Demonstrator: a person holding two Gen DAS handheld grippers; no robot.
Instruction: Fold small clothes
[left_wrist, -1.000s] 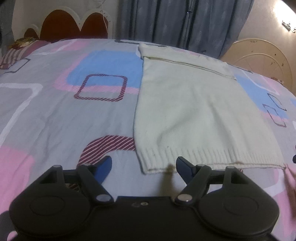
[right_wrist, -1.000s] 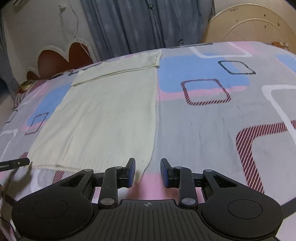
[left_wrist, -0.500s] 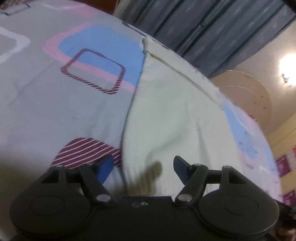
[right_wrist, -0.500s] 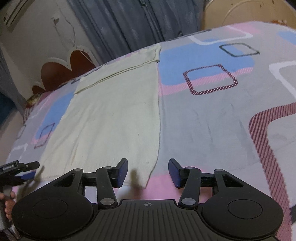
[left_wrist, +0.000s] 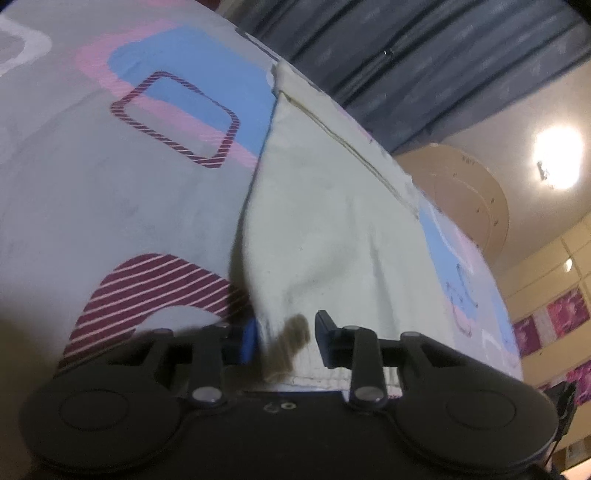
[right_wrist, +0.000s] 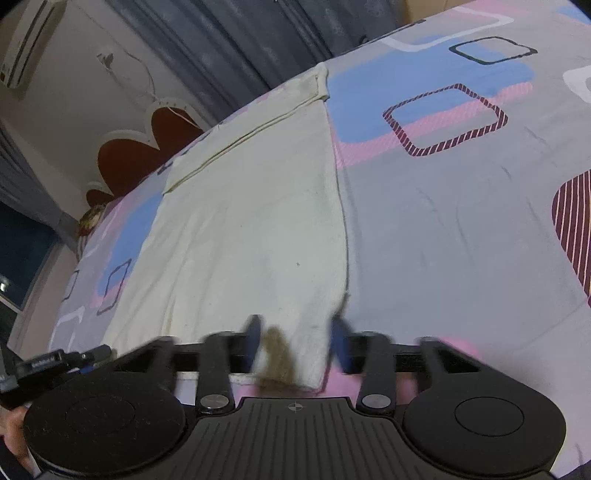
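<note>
A cream knitted garment lies flat on the patterned bedsheet, its ribbed hem nearest me. My left gripper is open, its jaws straddling the hem's near-left corner, which is bunched up between them. In the right wrist view the same garment fills the middle. My right gripper is open, its jaws straddling the hem's near-right corner. The left gripper's tip shows at the lower left.
The bed is covered by a grey sheet with pink, blue and maroon shapes. Blue-grey curtains hang behind. A scalloped red headboard and a round wooden board stand beyond the bed.
Both grippers have moved forward and down onto the hem, so the near corners now sit between their jaws. Both cameras have tilted. The left corner has bunched up.
</note>
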